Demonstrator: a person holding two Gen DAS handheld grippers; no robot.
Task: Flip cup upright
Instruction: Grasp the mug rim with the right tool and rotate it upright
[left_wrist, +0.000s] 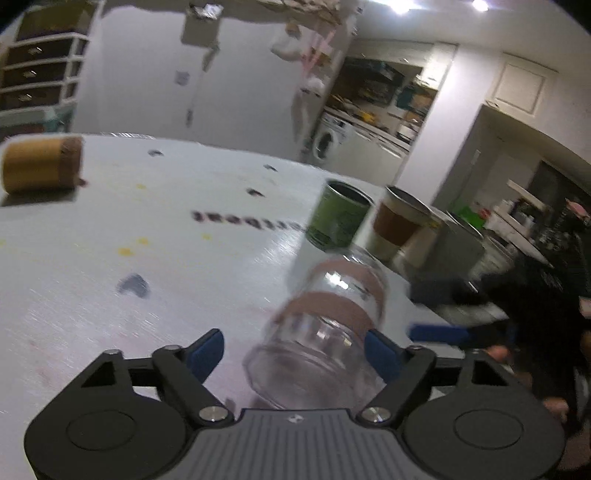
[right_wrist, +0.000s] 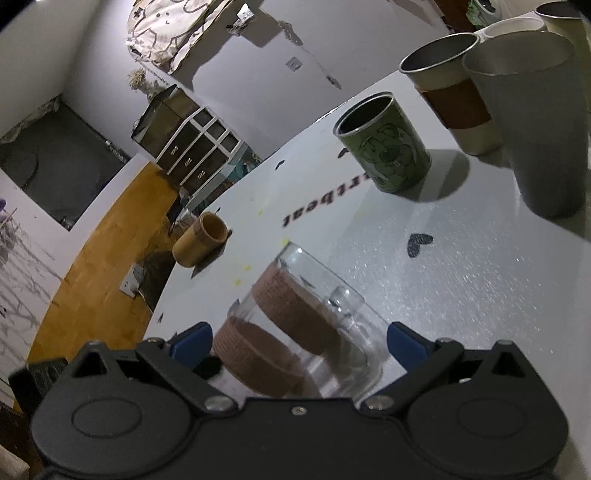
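A clear glass cup with a brown woven band (left_wrist: 325, 328) is tilted between the blue fingers of my left gripper (left_wrist: 293, 354). The jaws stand wide; the right pad is at the glass, the left pad is apart from it. In the right wrist view the same glass cup (right_wrist: 295, 321) lies between the fingers of my right gripper (right_wrist: 299, 343), with gaps on both sides; a reflection on the table shows under it. The right gripper's blue finger (left_wrist: 439, 334) also shows in the left wrist view, beside the cup.
On the white table (right_wrist: 461, 280) stand a green printed can (right_wrist: 384, 144), a paper cup with a brown sleeve (right_wrist: 454, 92) and a tall grey cup (right_wrist: 532, 122). A tan wooden cup (right_wrist: 201, 240) lies on its side near the table's edge.
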